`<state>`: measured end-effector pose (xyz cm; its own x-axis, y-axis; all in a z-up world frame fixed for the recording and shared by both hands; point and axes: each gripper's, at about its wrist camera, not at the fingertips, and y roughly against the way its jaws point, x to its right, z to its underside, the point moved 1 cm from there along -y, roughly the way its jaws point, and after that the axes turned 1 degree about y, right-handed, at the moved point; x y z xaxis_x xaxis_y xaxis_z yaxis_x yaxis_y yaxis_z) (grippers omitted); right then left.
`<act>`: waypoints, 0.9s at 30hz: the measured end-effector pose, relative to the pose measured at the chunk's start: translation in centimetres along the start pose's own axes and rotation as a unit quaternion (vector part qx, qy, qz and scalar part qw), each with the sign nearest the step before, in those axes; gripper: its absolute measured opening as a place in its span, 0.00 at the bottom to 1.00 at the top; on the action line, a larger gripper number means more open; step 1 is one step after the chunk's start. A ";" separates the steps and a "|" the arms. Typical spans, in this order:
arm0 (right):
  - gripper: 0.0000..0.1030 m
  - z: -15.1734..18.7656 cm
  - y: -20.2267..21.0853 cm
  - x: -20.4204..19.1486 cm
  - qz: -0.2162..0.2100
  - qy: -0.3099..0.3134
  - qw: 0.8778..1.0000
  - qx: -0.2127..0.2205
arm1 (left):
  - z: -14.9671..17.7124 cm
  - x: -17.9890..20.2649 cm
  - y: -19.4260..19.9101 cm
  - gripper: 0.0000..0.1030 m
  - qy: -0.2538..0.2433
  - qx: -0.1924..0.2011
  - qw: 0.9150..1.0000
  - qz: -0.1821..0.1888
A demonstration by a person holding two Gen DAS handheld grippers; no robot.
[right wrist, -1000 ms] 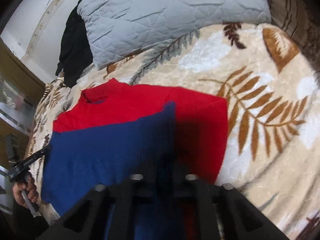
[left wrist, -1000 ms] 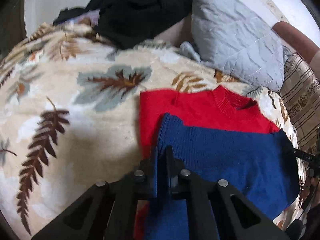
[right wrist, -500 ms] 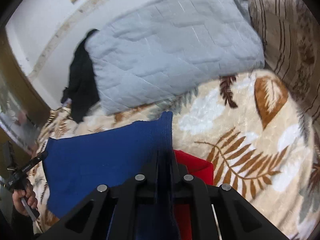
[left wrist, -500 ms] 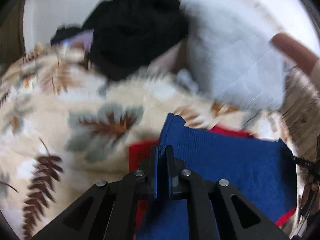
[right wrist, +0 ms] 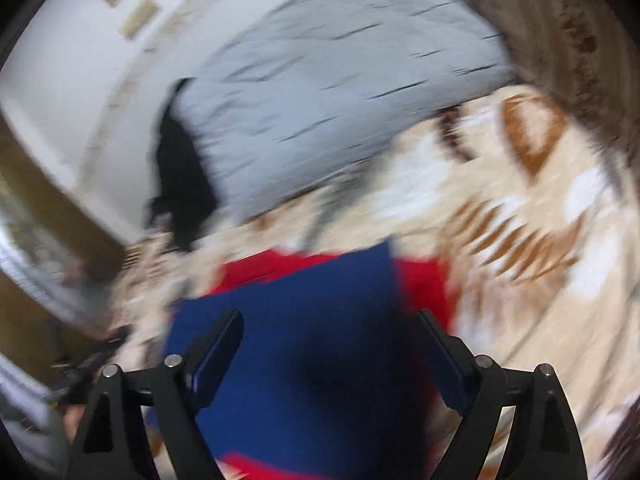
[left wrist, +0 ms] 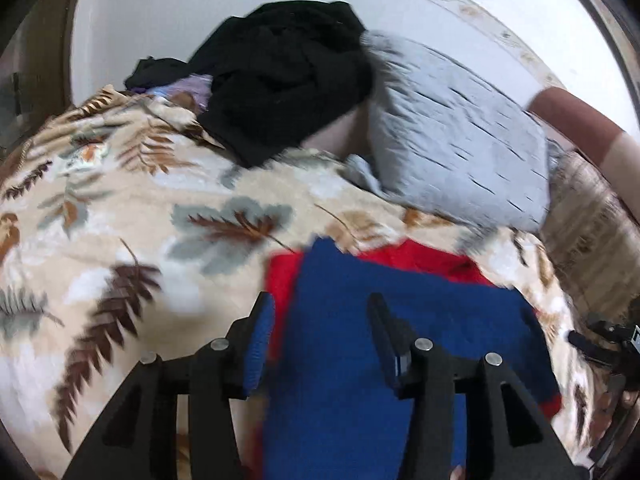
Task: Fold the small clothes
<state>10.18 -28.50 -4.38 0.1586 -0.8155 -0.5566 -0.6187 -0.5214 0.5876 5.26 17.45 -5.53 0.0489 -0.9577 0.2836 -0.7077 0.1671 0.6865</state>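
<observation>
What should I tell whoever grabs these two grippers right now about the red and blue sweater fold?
Left gripper: open, holding nothing, above the blue part.
Right gripper: open, holding nothing.
The red and blue sweater lies on the leaf-print blanket, blue half folded over the red body, red showing at the edges.
Done: one fold laid down.
Left: probably further folds to make it compact; check the edges, the views are blurred.

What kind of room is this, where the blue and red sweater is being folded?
Most likely a bedroom. The clothes lie on a soft cream blanket printed with brown leaves, spread like a bed cover. A grey quilted pillow leans at the white wall, and a heap of black clothes sits beside it.
</observation>
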 end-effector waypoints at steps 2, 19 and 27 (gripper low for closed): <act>0.87 2.4 -1.1 -0.9 -0.051 -0.017 0.998 -0.028 | 2.0 0.9 -0.6 0.49 -0.007 -0.019 1.000 0.004; 0.81 0.2 -5.0 5.1 -0.082 -0.121 0.989 -0.038 | 7.1 0.6 -4.6 0.50 -0.045 -0.060 0.996 -0.046; 0.80 -0.9 -6.2 9.4 -0.068 -0.193 0.979 -0.025 | 7.0 0.1 -4.7 0.51 -0.040 -0.056 0.997 -0.033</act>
<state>16.18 -33.19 -12.72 -0.0714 -0.5868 -0.8066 -0.5726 -0.6380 0.5149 3.59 14.91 -13.40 0.0334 -0.9822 0.1846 -0.6208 0.1244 0.7740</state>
